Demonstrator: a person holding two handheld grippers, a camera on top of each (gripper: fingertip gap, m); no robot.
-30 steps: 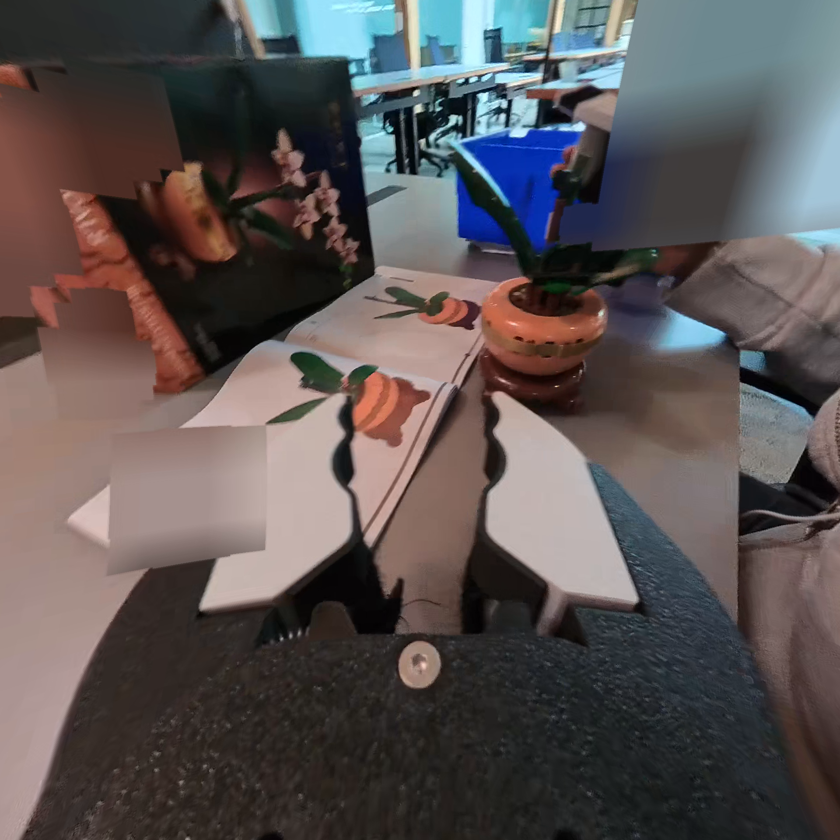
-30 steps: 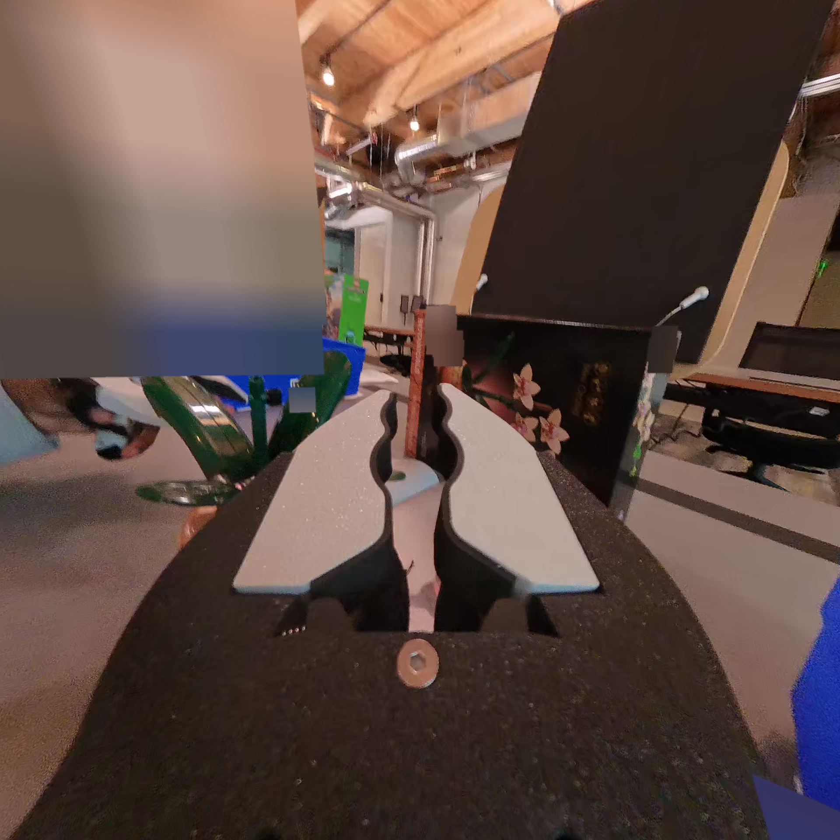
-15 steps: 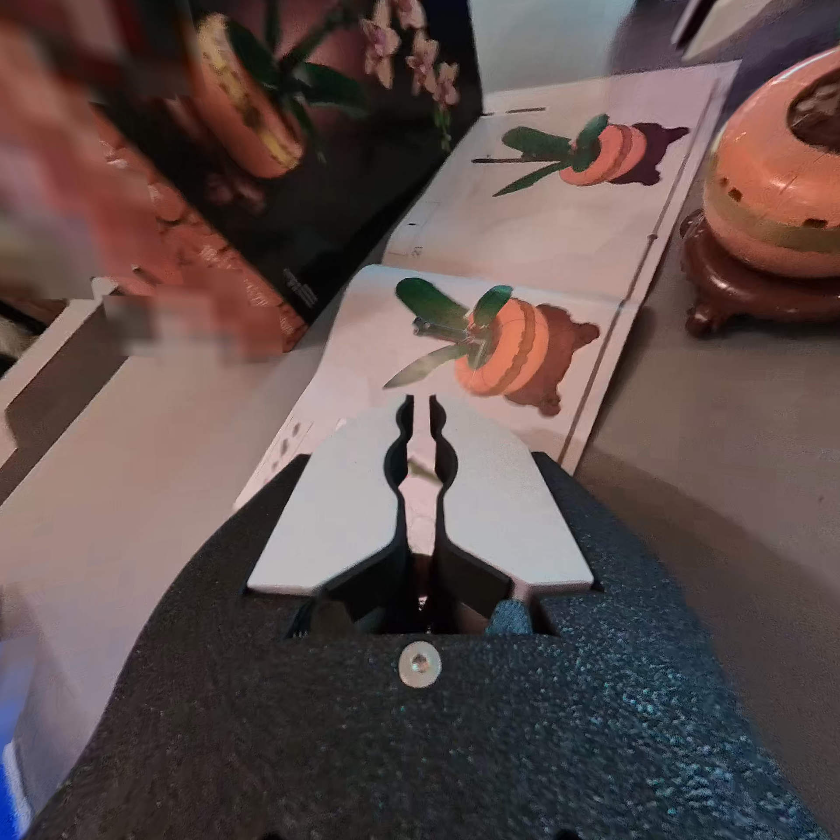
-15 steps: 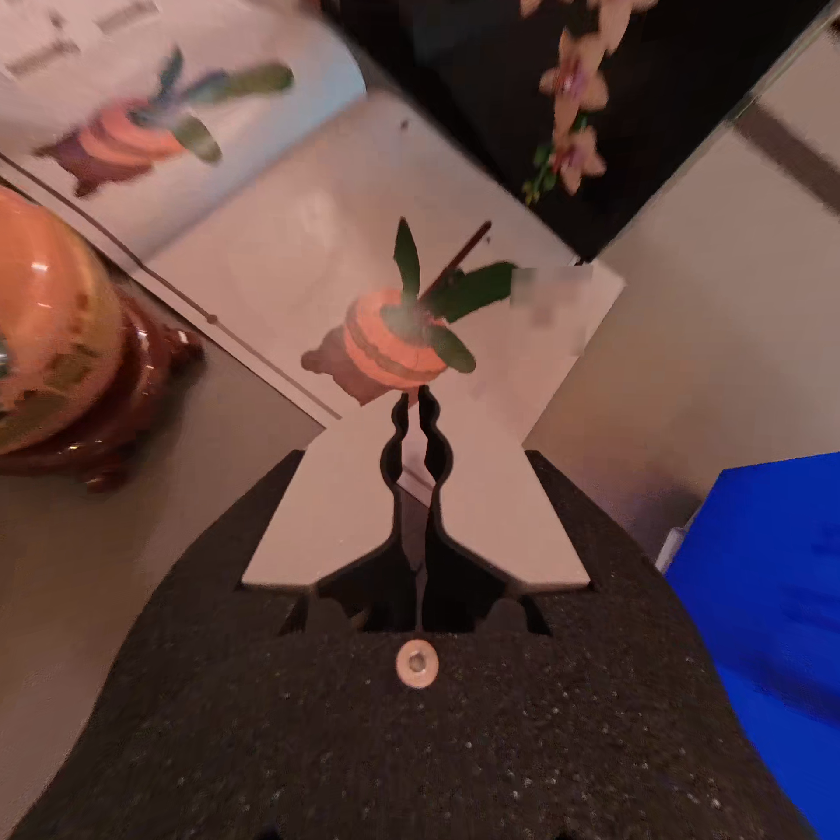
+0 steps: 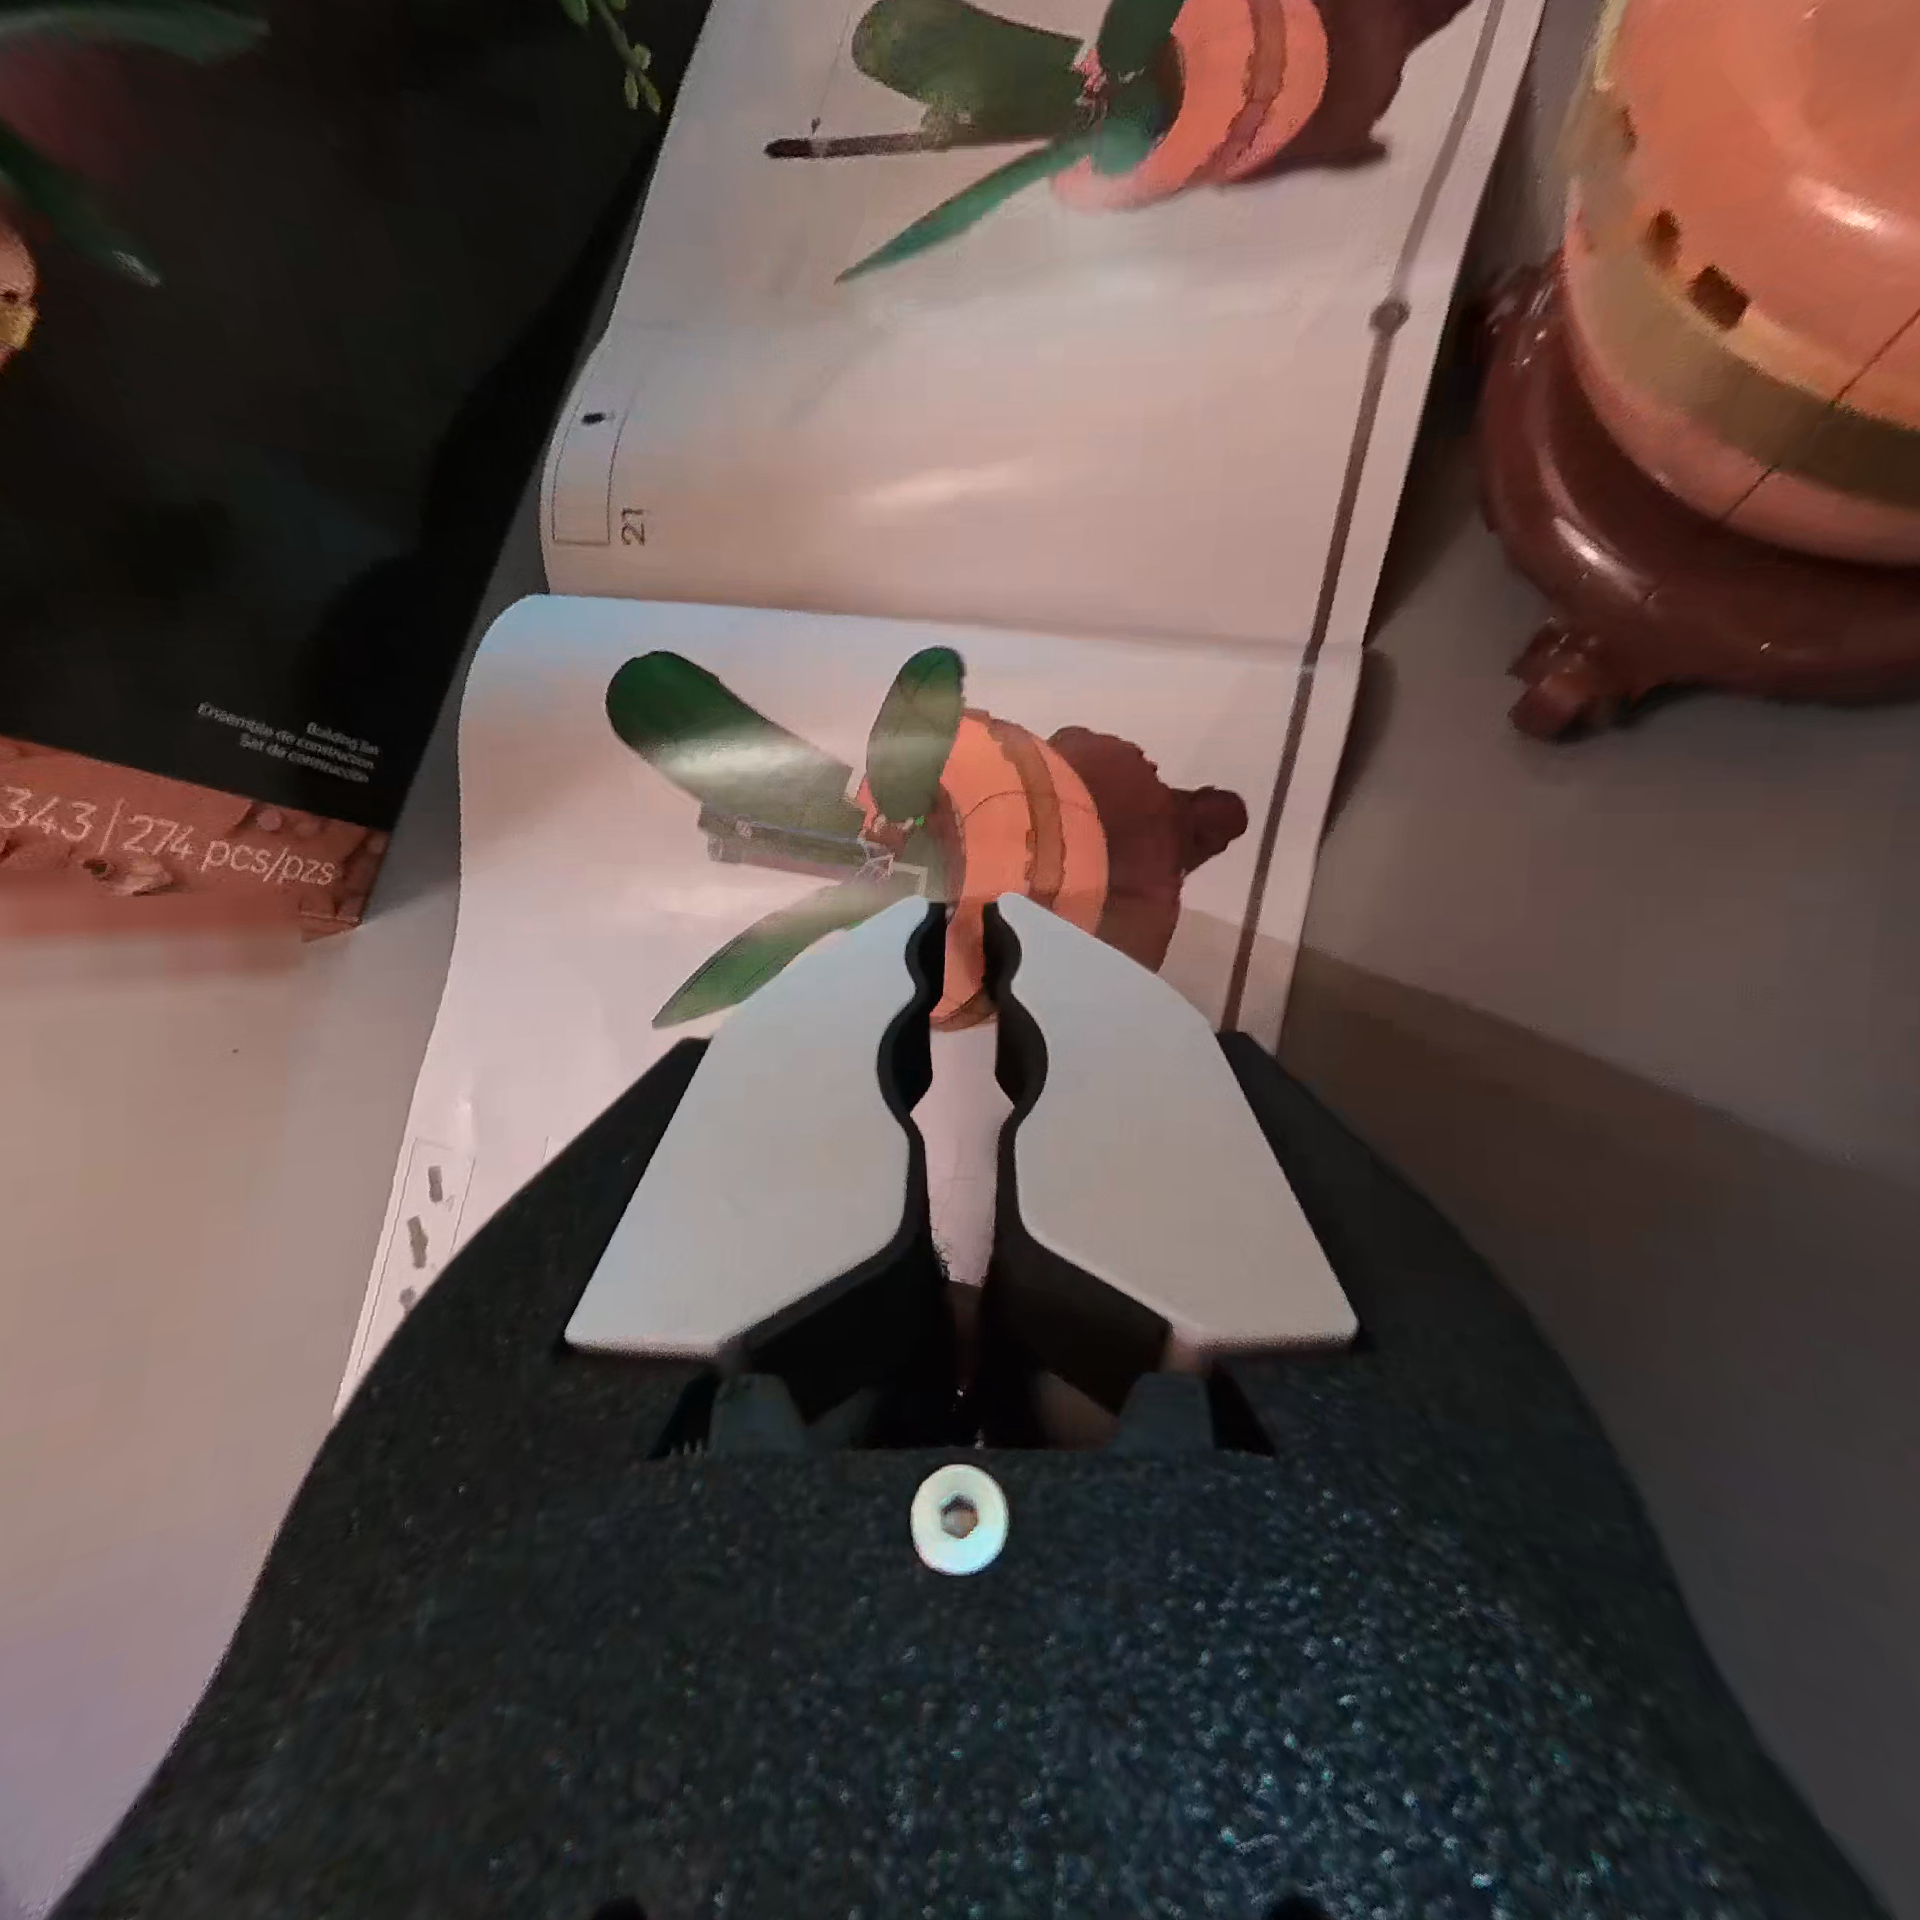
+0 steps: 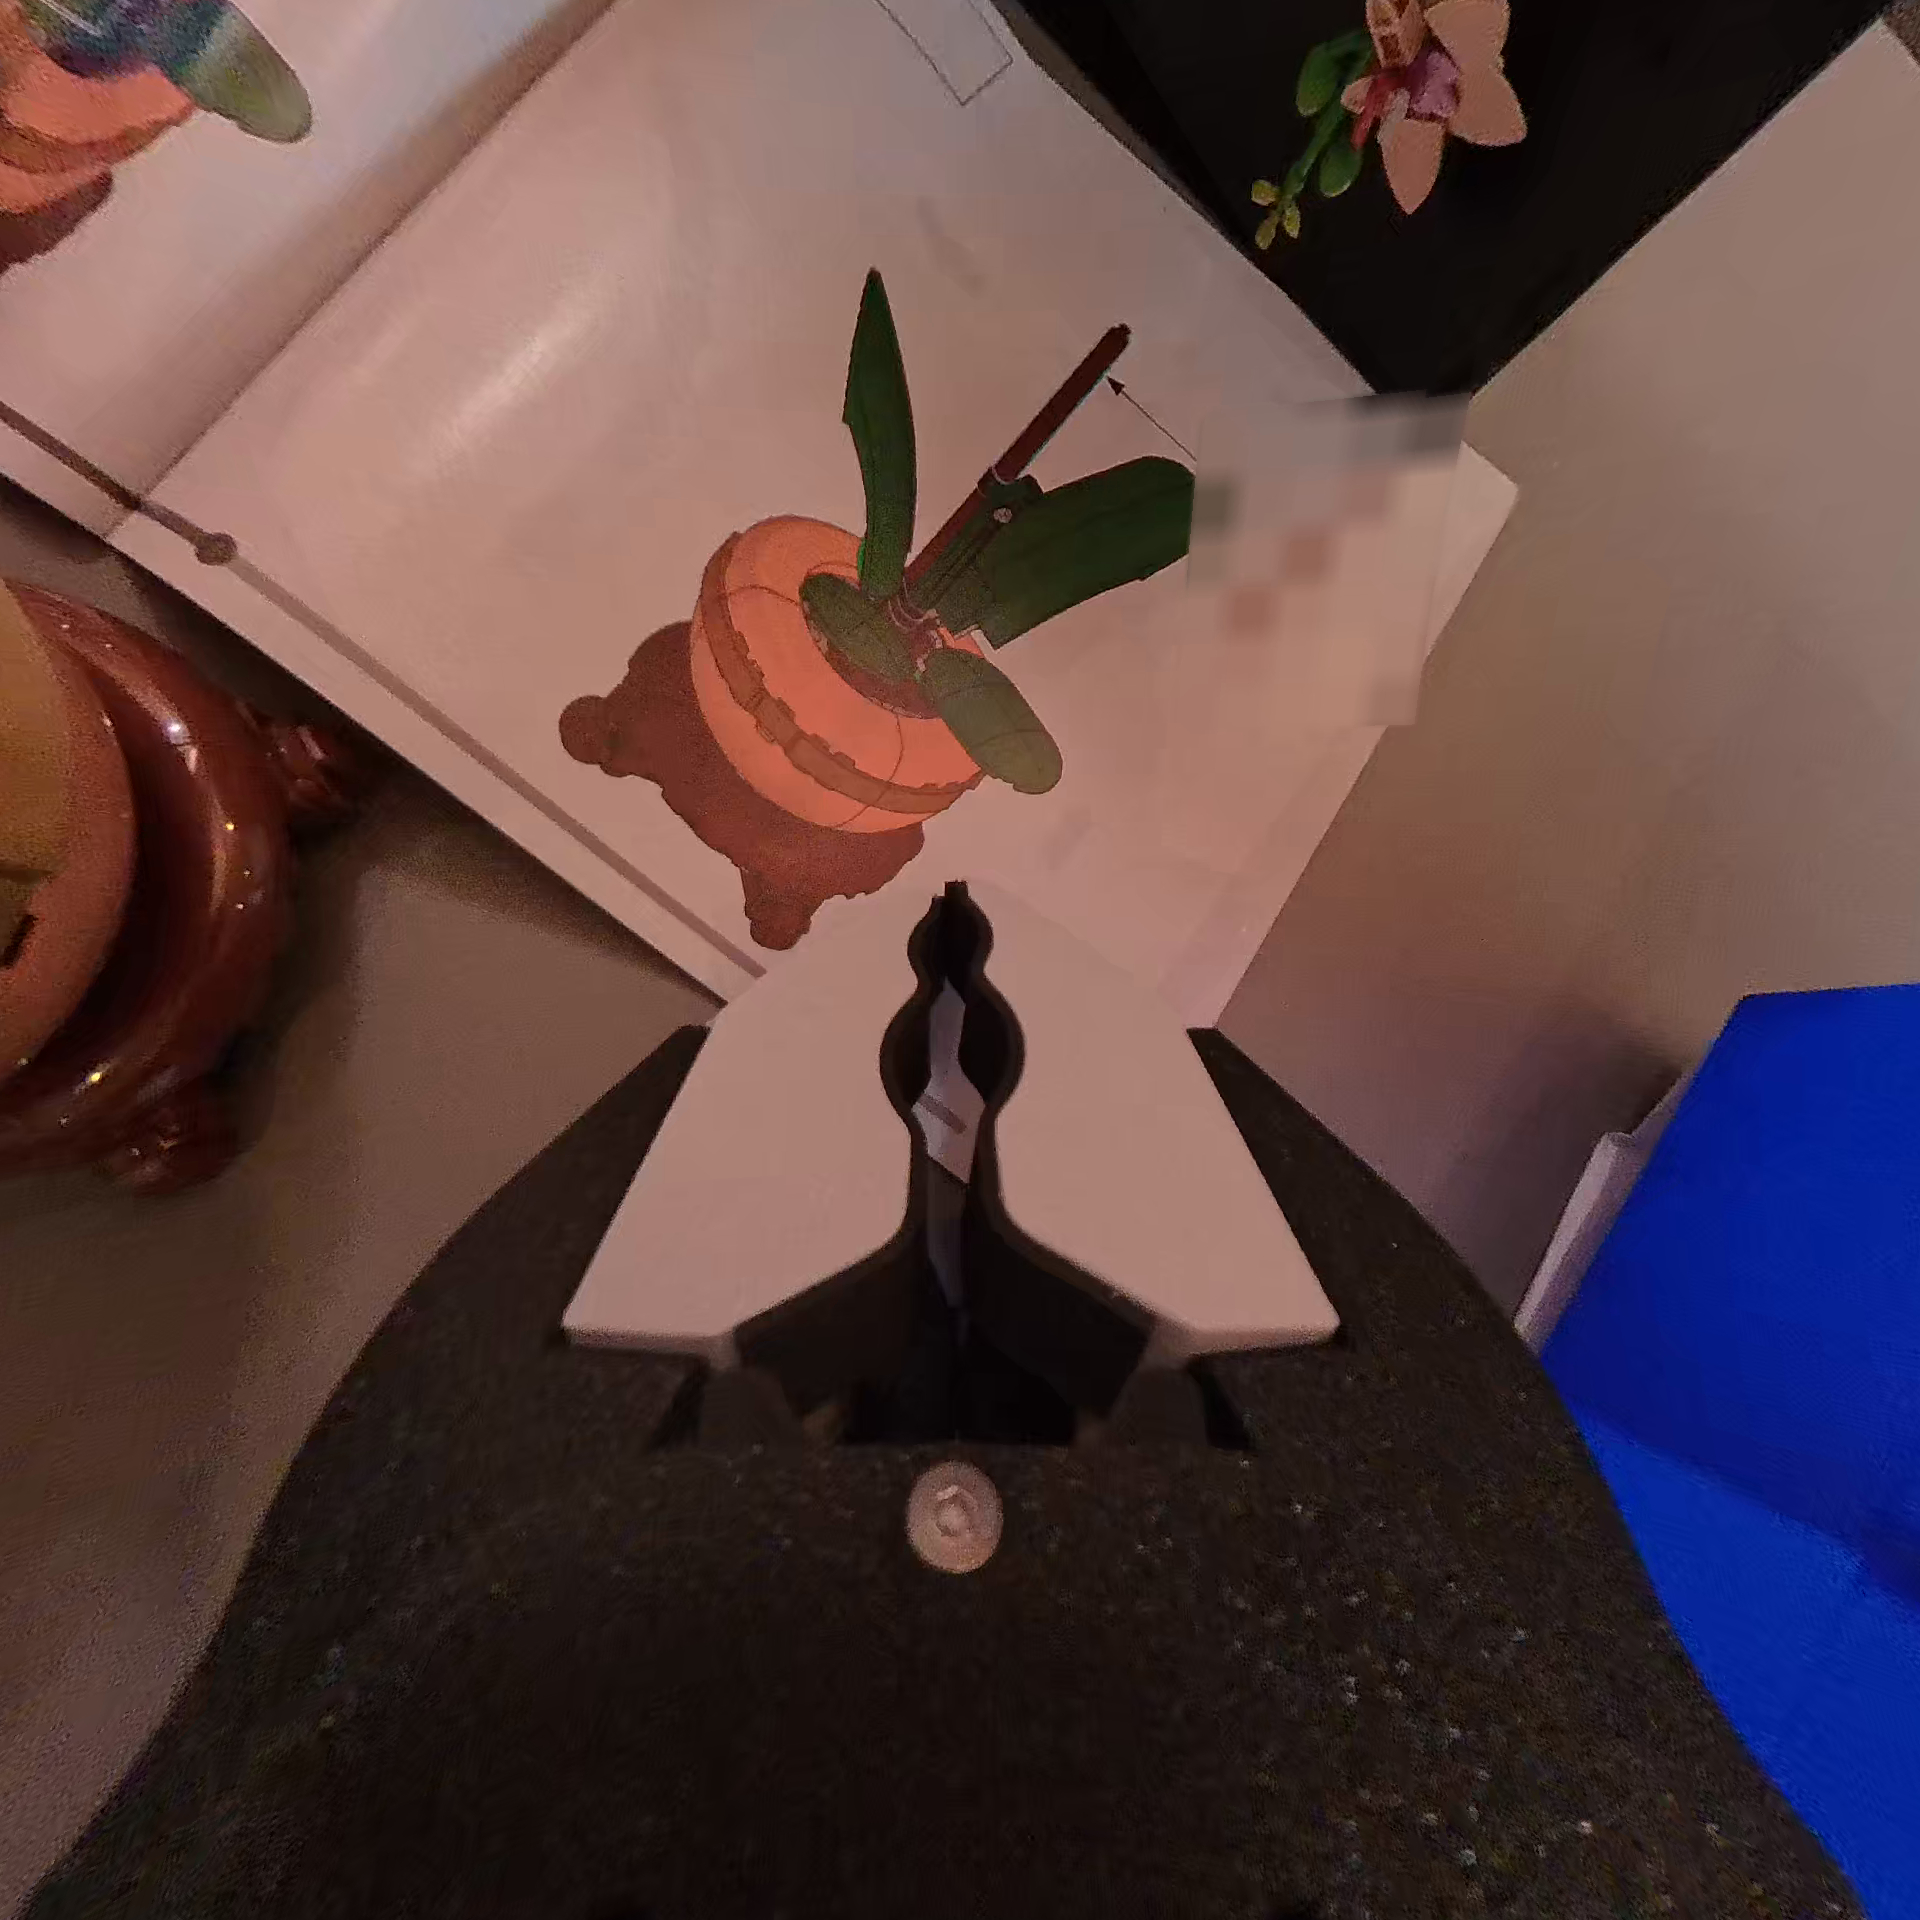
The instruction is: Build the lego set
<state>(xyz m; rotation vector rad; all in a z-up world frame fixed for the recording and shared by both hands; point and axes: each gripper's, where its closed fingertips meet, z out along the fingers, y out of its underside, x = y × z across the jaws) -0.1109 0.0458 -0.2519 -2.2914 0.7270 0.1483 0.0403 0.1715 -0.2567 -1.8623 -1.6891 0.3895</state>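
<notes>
The open instruction booklet (image 5: 987,447) lies on the table, its pages showing the plant pot build. My left gripper (image 5: 963,909) hovers over the near curled page with a narrow gap between the jaws and nothing in it. The built Lego pot (image 5: 1714,364), orange on a brown stand, is at the right. In the right wrist view the booklet (image 6: 623,364) lies ahead and the pot (image 6: 104,883) is at the left. My right gripper (image 6: 956,891) is shut over the page's near corner, and the page shows through the gaps in its jaws.
The black set box (image 5: 260,416) stands left of the booklet and shows at the top right in the right wrist view (image 6: 1610,208). A blue bin (image 6: 1766,1403) is close on the right. The grey table (image 5: 1558,1143) extends around them. The gap from one gripper's tips to the other's is roughly 20 cm. The built Lego pot (image 5: 1714,364) lies some 10 cm from my left tips, 15 cm from my right tips.
Both grippers have tipped down from a level view and closed in on the booklet. The left jaws went from wide open to a narrow gap. The right jaws have closed fully.
</notes>
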